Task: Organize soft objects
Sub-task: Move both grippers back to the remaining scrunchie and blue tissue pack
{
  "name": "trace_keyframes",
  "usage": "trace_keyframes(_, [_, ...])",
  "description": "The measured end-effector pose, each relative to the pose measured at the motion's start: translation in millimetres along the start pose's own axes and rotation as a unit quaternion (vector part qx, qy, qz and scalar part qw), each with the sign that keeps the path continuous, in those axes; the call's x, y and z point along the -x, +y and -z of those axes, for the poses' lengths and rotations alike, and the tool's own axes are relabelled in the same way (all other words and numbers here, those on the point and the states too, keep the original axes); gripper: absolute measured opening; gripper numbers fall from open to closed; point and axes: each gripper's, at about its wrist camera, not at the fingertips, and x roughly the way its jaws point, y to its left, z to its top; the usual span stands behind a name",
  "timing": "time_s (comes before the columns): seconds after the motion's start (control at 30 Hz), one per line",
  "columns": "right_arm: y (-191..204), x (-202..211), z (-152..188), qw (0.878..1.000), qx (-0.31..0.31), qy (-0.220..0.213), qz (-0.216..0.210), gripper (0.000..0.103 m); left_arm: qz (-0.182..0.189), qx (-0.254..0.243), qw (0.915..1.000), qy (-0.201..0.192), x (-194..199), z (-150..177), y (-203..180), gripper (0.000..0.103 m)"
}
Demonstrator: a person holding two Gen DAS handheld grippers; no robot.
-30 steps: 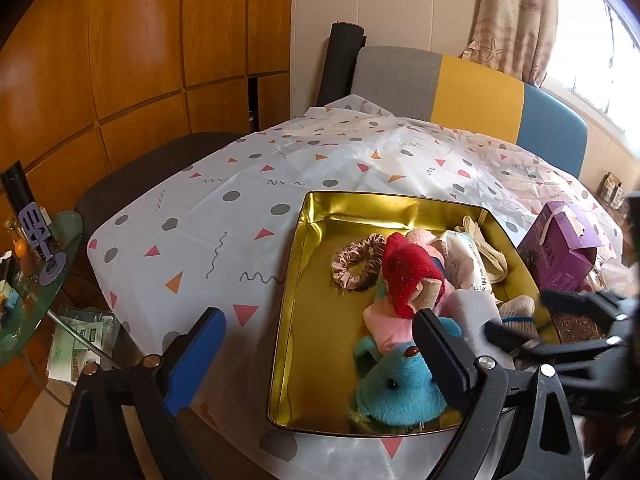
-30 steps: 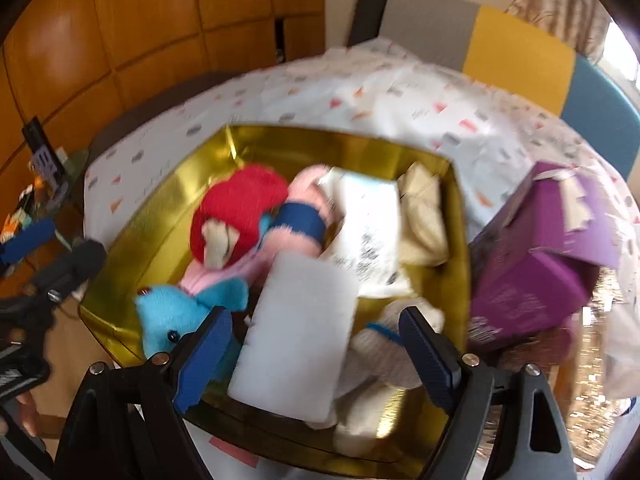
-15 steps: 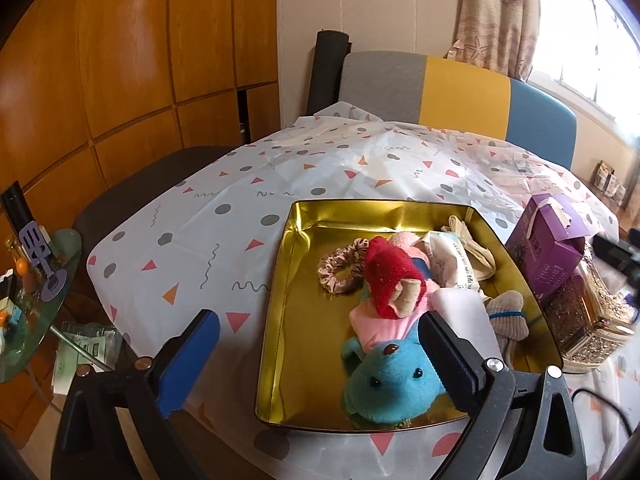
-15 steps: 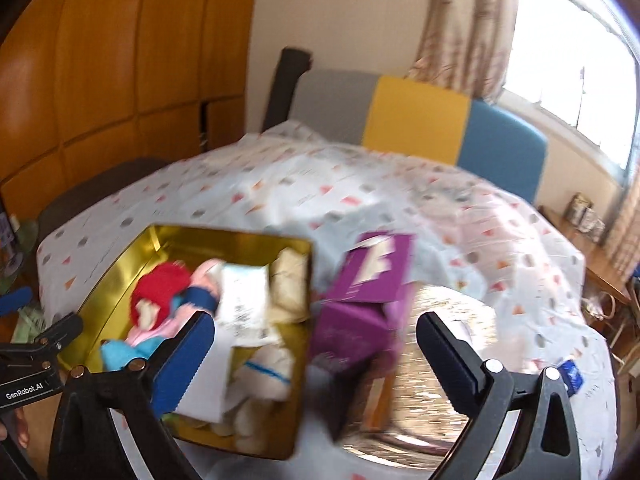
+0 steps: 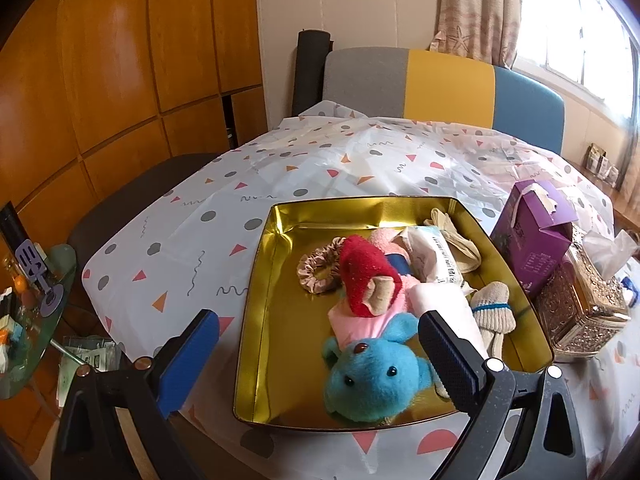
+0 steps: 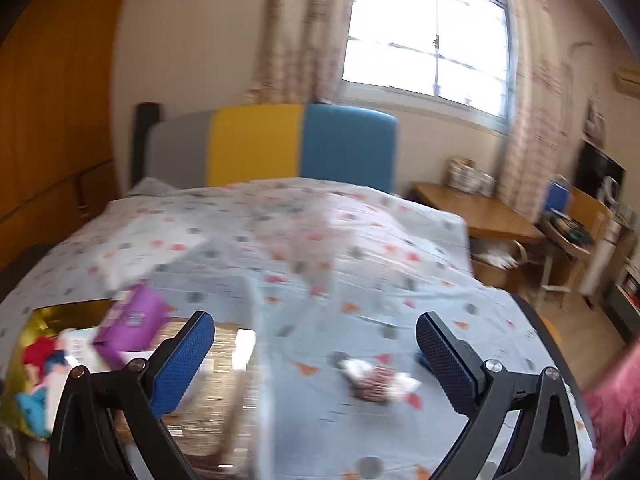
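Both grippers, left [image 5: 316, 344] and right [image 6: 314, 344], hold their jaws apart, empty. Soft toys fill the tin [image 5: 264, 320]; a small item [image 6: 374, 380] lies blurred on the tabletop, so the right gripper risks a misjudged grasp.

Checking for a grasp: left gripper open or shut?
Open. The left gripper has its jaws spread wide above the gold tray, with nothing between them.

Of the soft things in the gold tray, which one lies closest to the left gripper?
The blue plush mouse, at the near end of the gold tray, right before the open left gripper. The red plush and scrunchie lie farther back.
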Motion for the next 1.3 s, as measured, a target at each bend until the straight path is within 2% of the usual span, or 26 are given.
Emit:
trace_keyframes(0.1, [-44.1,-26.2,11.6,0.997,-0.026,0.027,0.06,0.103,-0.001,-0.007,1.0,-0.003,2.4,-1.5,-5.2,0.103])
trace_keyframes(0.2, [-87.0,-48.2,32.2,0.99,-0.064,0.056,0.113,0.103,-0.002,-0.016,0.9999,-0.006,5.3,-2.2,-11.8,0.103])
trace_keyframes(0.3, [-132.8,-62.5,63.5,0.975,-0.128,0.082,0.162,0.103,-0.001,-0.022,0.9997,-0.009,7.8,-3.4,-17.1,0.103])
trace_keyframes(0.37, [-163.3,-75.7,79.7,0.956,-0.187,0.143,0.175,0.103,0.003,-0.023,0.9996,-0.013,10.2,-3.9,-20.4,0.103])
trace_keyframes(0.47, [-188.7,-76.1,91.9,0.939,-0.249,0.162,0.171,0.103,0.01,-0.033,0.9993,-0.018,14.2,-4.2,-29.2,0.103])
trace_keyframes(0.53, [-192.4,-71.7,95.1,0.936,-0.262,0.164,0.17,0.103,0.014,-0.041,0.9989,-0.019,16.1,-4.1,-35.2,0.103])
trace_keyframes(0.97, [-183.6,-89.4,96.7,0.935,-0.263,0.202,0.126,0.103,0.026,-0.078,0.9964,-0.023,27.3,-4.4,-60.4,0.103])
trace_keyframes(1.3, [-185.9,-91.6,99.6,0.93,-0.276,0.214,0.117,0.103,0.079,-0.104,0.9904,-0.044,48.9,-16.8,-87.2,0.103])
